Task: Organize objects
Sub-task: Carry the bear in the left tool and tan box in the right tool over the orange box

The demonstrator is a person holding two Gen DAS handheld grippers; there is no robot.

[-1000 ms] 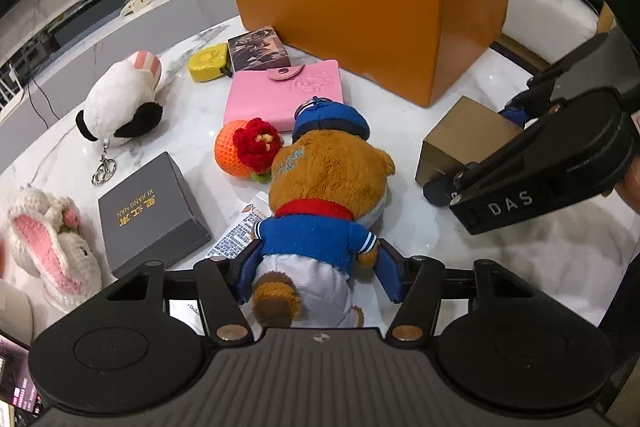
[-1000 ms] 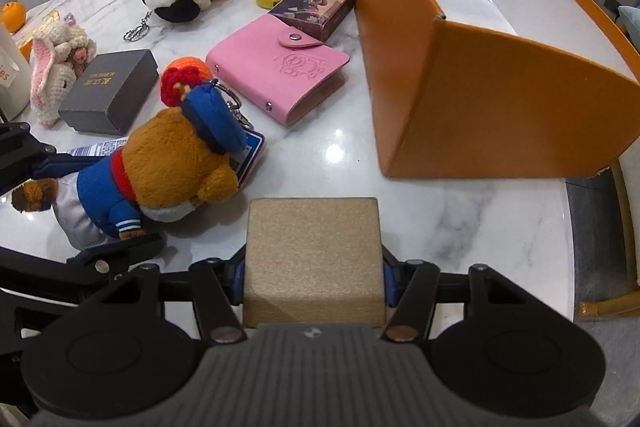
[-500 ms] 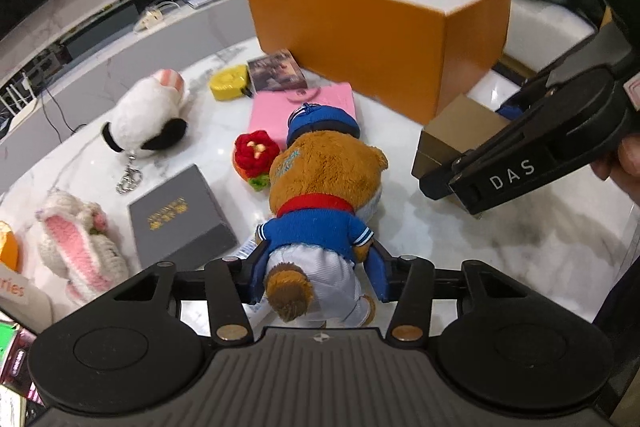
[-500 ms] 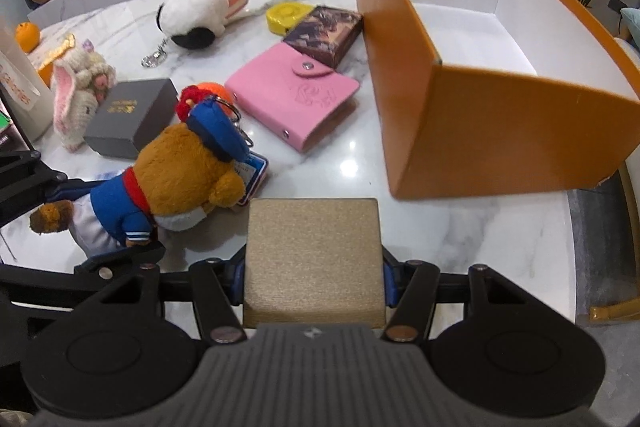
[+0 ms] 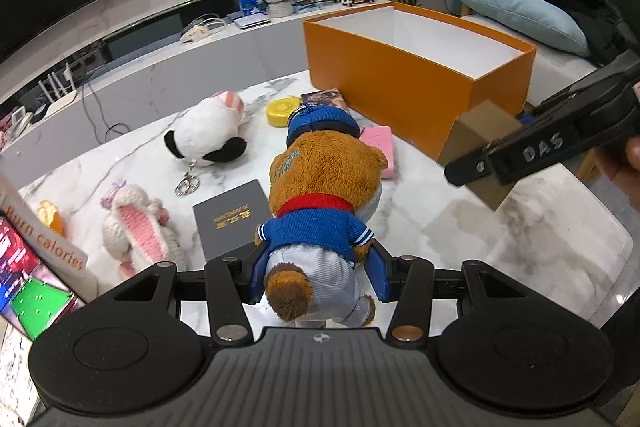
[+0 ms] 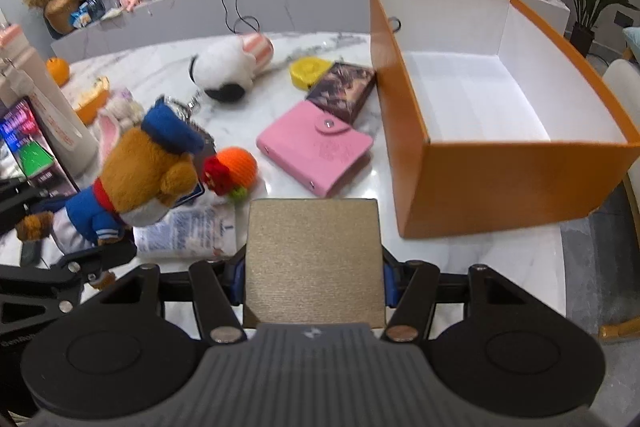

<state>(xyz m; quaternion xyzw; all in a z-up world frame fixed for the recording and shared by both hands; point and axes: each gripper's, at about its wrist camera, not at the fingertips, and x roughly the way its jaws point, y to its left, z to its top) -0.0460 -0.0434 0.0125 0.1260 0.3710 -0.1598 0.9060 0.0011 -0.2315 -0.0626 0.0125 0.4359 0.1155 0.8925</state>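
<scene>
The left tongs (image 5: 316,277) are clamping the lower body of a sailor-suited teddy bear (image 5: 320,195), holding it clear above the marble surface (image 5: 460,227). The right tongs (image 6: 314,277) are gripping a tan cardboard box (image 6: 314,259) by its two sides, also lifted off the surface. The open orange storage box (image 6: 500,179) is standing empty at the surface's right side. Lying on the surface are a pink wallet (image 6: 316,147), a dark patterned card box (image 6: 342,89), a yellow tape measure (image 6: 306,71), a crocheted orange toy (image 6: 232,169), a white plush keychain (image 5: 208,131), a grey gift box (image 5: 232,223) and a knitted bunny (image 5: 138,231).
</scene>
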